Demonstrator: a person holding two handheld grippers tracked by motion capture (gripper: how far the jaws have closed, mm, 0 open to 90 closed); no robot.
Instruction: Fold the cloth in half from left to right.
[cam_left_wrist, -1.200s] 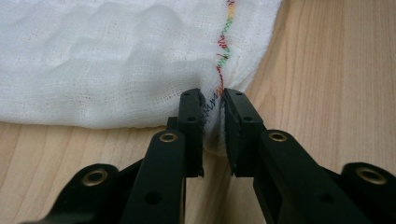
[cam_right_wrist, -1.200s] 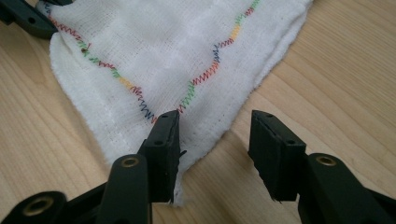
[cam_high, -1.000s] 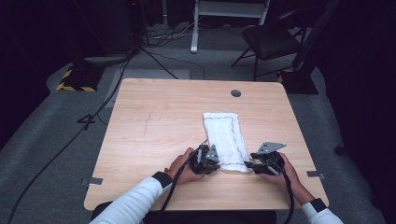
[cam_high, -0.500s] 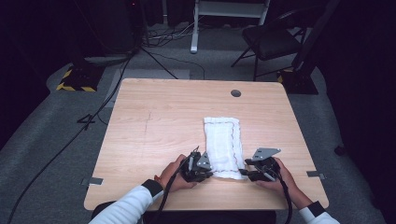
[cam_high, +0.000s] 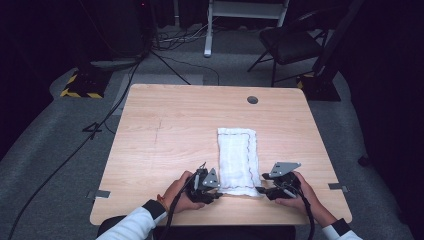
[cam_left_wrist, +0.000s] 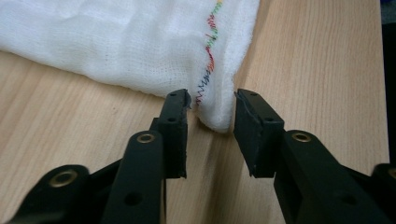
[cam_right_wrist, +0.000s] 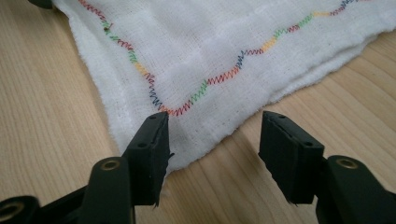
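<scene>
- Where the tabletop (cam_high: 165, 130) runs toward its near edge, right of the middle, your folded white cloth (cam_high: 239, 160) lies flat as a long strip, its short near end almost at that edge and its far end about halfway up the top.
- A wavy line of many-coloured stitching runs just inside the cloth's border, and in the right gripper view it turns the corner right in front of your jaws.
- Your left gripper (cam_high: 212, 189) sits at the cloth's near left corner; its jaws have just been opening and now stand spread, with the tip of that corner between them in the left gripper view (cam_left_wrist: 210, 112), though neither pad presses on it.
- Your right gripper (cam_high: 264, 191) sits at the near right corner; its jaws have just been opening too and stand wide apart, the cloth's corner lying on the wood between them in the right gripper view (cam_right_wrist: 212, 133) without being pinched.
- Both of your hands rest low at the near edge of the tabletop, white sleeves coming in from below, and a cable trails back from each gripper.
- Farther out, a small round hole (cam_high: 252, 99) sits near the far edge of the tabletop, toward its right corner.
- Beyond the table, a dark chair (cam_high: 290, 45) stands on the grey floor (cam_high: 60, 165), and cables run across that floor on the left.
</scene>
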